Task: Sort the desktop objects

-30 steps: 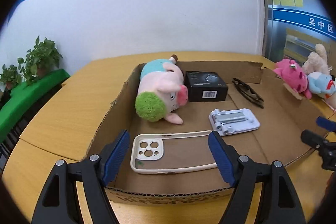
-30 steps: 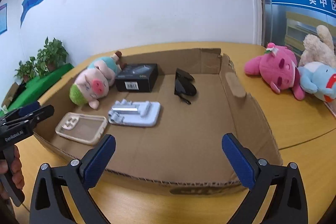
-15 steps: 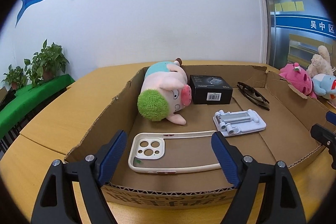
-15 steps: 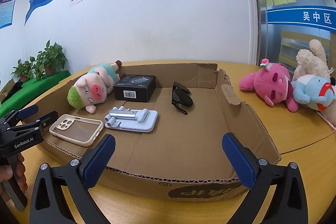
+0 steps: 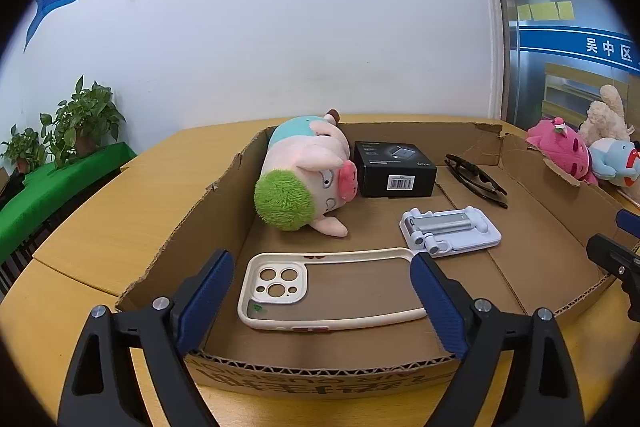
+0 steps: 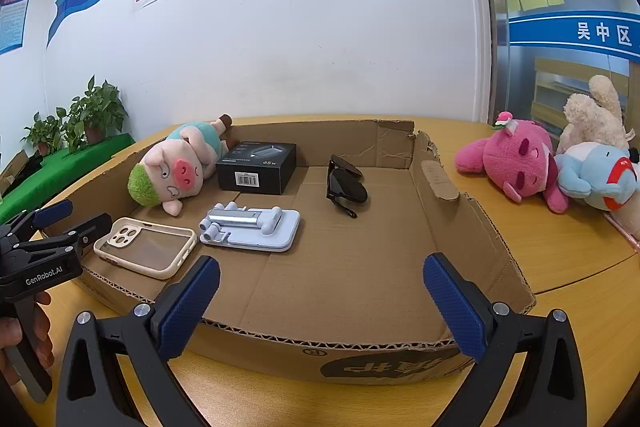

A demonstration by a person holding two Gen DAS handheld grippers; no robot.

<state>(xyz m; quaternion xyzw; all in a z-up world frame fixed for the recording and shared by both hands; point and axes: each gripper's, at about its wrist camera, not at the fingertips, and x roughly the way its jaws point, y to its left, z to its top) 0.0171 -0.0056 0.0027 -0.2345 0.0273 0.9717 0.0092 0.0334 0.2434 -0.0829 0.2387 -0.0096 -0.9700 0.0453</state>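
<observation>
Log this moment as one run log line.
left gripper: open, at cream phone case | right gripper: open, empty | shallow cardboard box: five items

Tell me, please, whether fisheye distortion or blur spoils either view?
Left wrist view: edges bend strongly, corners black, yet the phone case is sharp. Right wrist view: the same bowing; the sunglasses are crisp, lighting even, no harsh glare.
</observation>
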